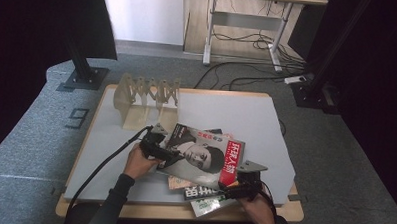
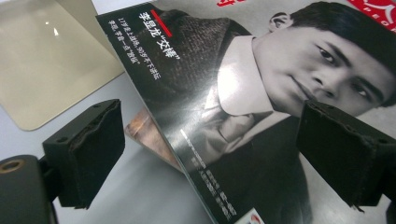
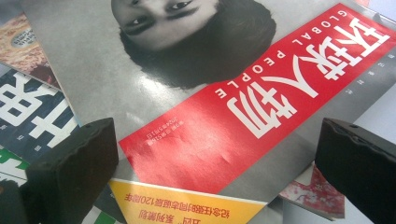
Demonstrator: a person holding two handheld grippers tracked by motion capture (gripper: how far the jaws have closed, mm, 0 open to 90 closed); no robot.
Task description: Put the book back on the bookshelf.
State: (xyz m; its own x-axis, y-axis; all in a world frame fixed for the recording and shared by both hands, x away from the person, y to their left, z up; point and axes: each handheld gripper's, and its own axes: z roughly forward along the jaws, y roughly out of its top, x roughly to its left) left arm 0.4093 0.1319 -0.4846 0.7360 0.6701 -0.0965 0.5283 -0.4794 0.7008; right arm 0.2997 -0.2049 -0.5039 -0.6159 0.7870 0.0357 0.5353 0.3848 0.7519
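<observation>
your left gripper [image 1: 161, 151] and right gripper [image 1: 239, 186] both gape wide, gripping nothing, at opposite edges of the top magazine [image 1: 202, 154], which lies on the pile near the tabletop's [image 1: 246, 113] front edge.

The high view looks forward and down over the whole bench [image 1: 266, 119]. Both gripper views sit close above the portrait magazine [image 2: 243, 93], which all three share.

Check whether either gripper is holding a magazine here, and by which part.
Nothing is held. The left gripper stands open astride the top magazine's edge; the right gripper is open over its red title band.
</observation>
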